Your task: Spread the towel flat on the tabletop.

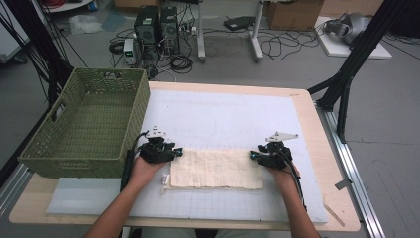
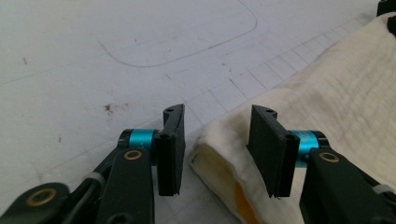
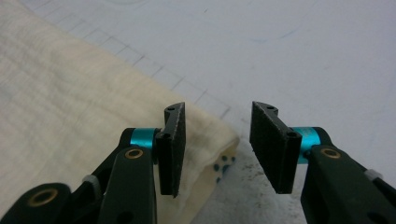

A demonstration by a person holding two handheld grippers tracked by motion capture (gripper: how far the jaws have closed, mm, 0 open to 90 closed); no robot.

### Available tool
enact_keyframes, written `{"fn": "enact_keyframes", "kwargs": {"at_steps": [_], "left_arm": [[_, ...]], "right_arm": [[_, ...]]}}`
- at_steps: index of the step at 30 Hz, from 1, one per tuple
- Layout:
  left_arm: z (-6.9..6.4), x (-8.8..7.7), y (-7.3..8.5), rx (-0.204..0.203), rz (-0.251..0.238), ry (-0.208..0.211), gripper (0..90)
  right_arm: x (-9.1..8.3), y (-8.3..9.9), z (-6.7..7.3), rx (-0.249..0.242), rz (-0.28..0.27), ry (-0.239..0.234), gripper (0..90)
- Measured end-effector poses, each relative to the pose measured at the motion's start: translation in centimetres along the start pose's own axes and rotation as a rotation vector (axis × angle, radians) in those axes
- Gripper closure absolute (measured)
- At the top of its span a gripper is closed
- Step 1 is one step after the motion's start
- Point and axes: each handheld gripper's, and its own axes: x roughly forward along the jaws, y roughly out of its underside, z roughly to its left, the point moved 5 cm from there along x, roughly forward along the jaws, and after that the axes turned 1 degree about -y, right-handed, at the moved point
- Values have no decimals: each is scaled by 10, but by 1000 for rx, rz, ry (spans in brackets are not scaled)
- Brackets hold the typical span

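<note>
**Both grippers at the far corners of the cloth**

The cloth [image 1: 217, 168] lies flat on the white mat [image 1: 223, 119], folded into a wide rectangle, near your edge of the mat. All places below are given from the cloth.

Your left gripper [image 1: 179, 152] sits at the cloth's far left corner. In the left gripper view [image 2: 215, 147] the jaws stand apart with the folded corner of the cloth [image 2: 327, 112] between them. The right-hand pad looks to be against the fabric, the left-hand pad stands clear of it with bare mat [image 2: 93, 70] showing in the gap. No squeeze on the fabric: the claw is open around the corner.

Your right gripper [image 1: 252, 155] sits at the cloth's far right corner. In the right gripper view [image 3: 215, 147] the jaws are apart too. The cloth [image 3: 70, 107] corner lies under and just past the left-hand pad, its tip reaching into the gap; the right-hand pad is over bare mat [image 3: 303, 56]. Open, nothing pinched.

The basket [image 1: 89, 124] stands left of the cloth, well apart from it, on the table's [image 1: 317, 139] left edge. Both your hands rest behind the grippers, beside the cloth's short sides.
</note>
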Motion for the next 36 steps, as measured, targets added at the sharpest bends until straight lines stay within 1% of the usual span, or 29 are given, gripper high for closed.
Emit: {"fn": "enact_keyframes", "kwargs": {"at_steps": [1,2,3,4,5,7,9,10,11,12,13,14,15,16,17,19,20,23,24,25,26,27,29,30,31,33,34,35,36], "left_arm": [[0,0,1,14,9,-3,588],[0,-1,1,24,11,-16,631],[1,-2,1,36,17,-29,792],[1,-2,2,29,23,-14,792],[1,-3,2,33,19,-12,861],[1,-4,2,38,10,-19,866],[2,-5,-1,45,-18,-43,868],[3,-7,-2,41,-37,-56,868],[5,-8,-4,31,-57,-68,868],[6,-8,-6,19,-76,-75,868],[7,-8,-7,17,-84,-84,868],[9,-8,-10,17,-111,-105,869],[9,-8,-10,17,-111,-105,868],[9,-6,-15,1,-134,-123,868],[9,-6,-15,1,-134,-123,868],[11,-4,-19,4,-142,-138,867],[11,1,-21,14,-126,-151,867],[12,4,-20,8,-113,-158,857],[12,6,-19,-1,-110,-159,828],[12,6,-19,-18,-108,-152,659],[12,5,-18,-35,-105,-132,610],[12,2,-18,-31,-102,-122,610],[10,-4,-18,-17,-113,-118,553],[9,-7,-18,-17,-116,-108,548],[7,-10,-17,-9,-106,-102,547],[2,-15,-16,7,-91,-71,541],[-1,-18,-16,18,-96,-60,541],[-5,-20,-15,29,-112,-45,547],[-7,-23,-14,41,-111,-38,561]], "right_arm": [[0,0,0,0,0,0,564],[0,1,0,-10,-9,0,577],[-1,2,0,1,-6,-13,637],[-1,2,0,1,-6,-13,637],[-3,4,2,-3,-5,-53,830],[-4,4,3,-8,-2,-65,845],[-4,3,5,-51,-4,-34,853],[-6,1,4,-68,-16,6,854],[-6,0,4,-65,-26,21,854],[-6,0,4,-65,-26,21,854],[-6,-1,2,-65,-38,37,854],[-5,-4,2,-75,-50,66,854],[-5,-4,2,-75,-50,66,854],[-3,-8,2,-87,-62,102,854],[-2,-10,1,-88,-67,121,854],[-1,-12,1,-82,-68,134,853],[2,-15,-2,-72,-68,155,852],[6,-16,-5,-69,-62,172,842],[8,-17,-5,-69,-60,177,813],[9,-16,-5,-56,-61,181,714],[8,-16,-5,-53,-61,178,674],[8,-16,-5,-53,-61,178,674],[3,-16,-5,-41,-82,160,614],[0,-17,-4,-37,-97,151,607],[-4,-17,-3,-42,-106,147,588],[-14,-16,5,-53,-126,111,571],[-14,-16,5,-53,-126,111,571],[-17,-14,9,-68,-124,105,572],[-23,-10,14,-93,-126,92,571]]}}
